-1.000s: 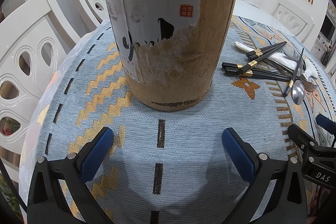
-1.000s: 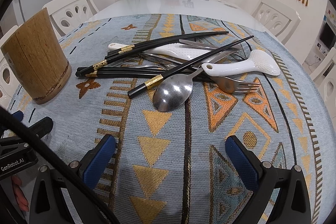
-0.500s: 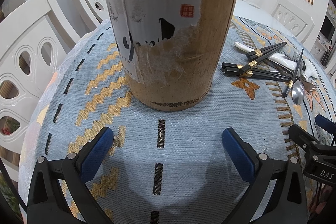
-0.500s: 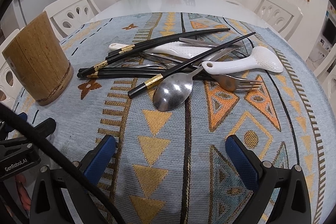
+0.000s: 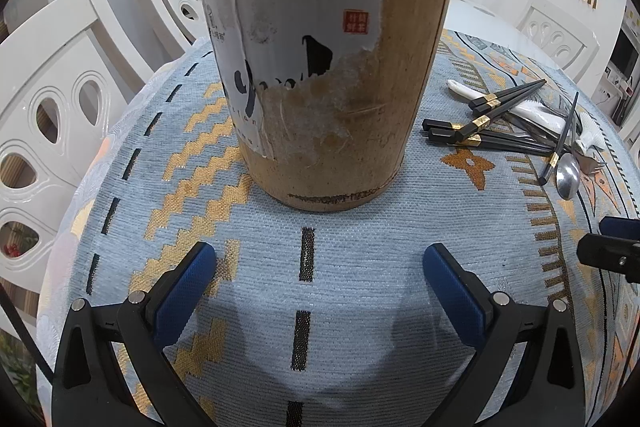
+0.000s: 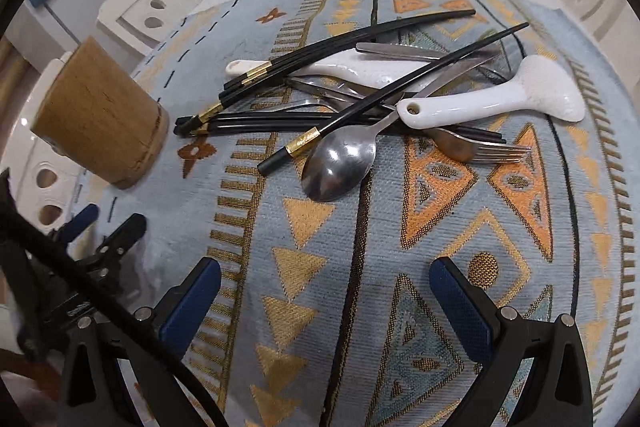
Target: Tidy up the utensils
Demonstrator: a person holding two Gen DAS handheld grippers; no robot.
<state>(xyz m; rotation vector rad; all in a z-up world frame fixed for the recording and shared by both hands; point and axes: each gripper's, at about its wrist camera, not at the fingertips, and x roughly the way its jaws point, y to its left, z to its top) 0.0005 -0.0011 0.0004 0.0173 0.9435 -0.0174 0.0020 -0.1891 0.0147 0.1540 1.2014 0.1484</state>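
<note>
The left gripper (image 5: 318, 291) hangs low over the worktop, blue-padded fingers spread wide with nothing between them, aimed squarely at the tall brown bamboo holder with a torn white paper label (image 5: 324, 67). That holder stands upright on the pale blue woven tablecloth with gold zigzags and triangles (image 5: 360, 267), just beyond the fingertips and not touching them.

Over on the holder's right, the right gripper (image 6: 324, 291) is spread wide too, empty, and tipped down toward the cloth. Its fingers are short of the heap and touch none of it.

And what a heap it is, lying to the right of the holder and well apart from it. Nearest the right gripper is a shiny steel spoon (image 6: 340, 167), bowl toward the gripper. Beside it, on the holder's side, a black chopstick with a gold band (image 6: 360, 111) runs diagonally over the pile. More black gold-banded chopsticks (image 6: 280, 119) lie crisscrossed, their butt ends pointing at the holder and closest to it. On the far side from the holder rests a white plastic rice paddle (image 6: 500, 99), its handle on top of the stack, and a steel fork (image 6: 480, 147) pokes out beneath it, tines pointing away from the holder. A second white paddle-like utensil (image 6: 352, 67) lies under the chopsticks, further back.

White dining chairs with teardrop cut-outs (image 5: 52, 99) stand to the left of the holder, beyond the worktop's edge.
</note>
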